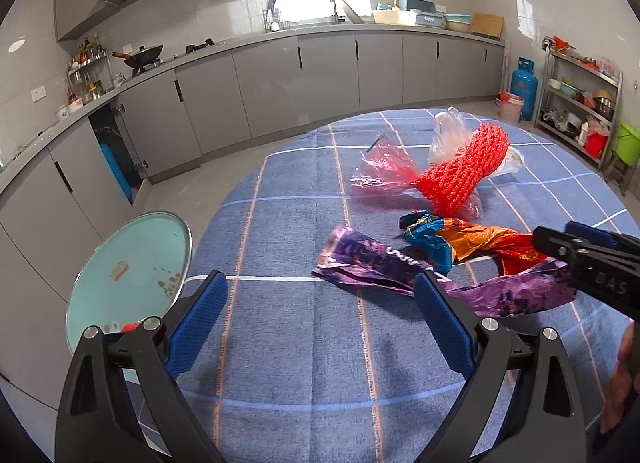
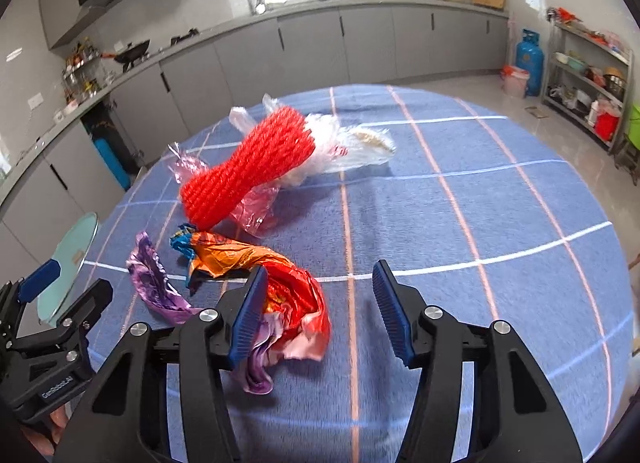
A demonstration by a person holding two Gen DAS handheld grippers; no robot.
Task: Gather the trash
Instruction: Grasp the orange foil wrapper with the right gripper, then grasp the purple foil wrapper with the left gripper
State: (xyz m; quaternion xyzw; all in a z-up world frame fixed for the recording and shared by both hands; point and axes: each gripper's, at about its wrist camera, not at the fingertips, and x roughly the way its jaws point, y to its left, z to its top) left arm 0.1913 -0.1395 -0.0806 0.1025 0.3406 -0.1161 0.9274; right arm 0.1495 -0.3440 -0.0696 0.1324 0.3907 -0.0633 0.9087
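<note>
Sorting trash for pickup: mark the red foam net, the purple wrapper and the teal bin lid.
red foam net (image 2: 248,167): right wrist view, middle of its mesh body.
purple wrapper (image 1: 360,259): left wrist view, its flat left half.
teal bin lid (image 1: 128,283): left wrist view, centre of its disc.

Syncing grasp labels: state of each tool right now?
Left tool: open, holding nothing, above the blue tablecloth.
Right tool: open, holding nothing; the orange-red wrapper lies just past its left finger.
</note>
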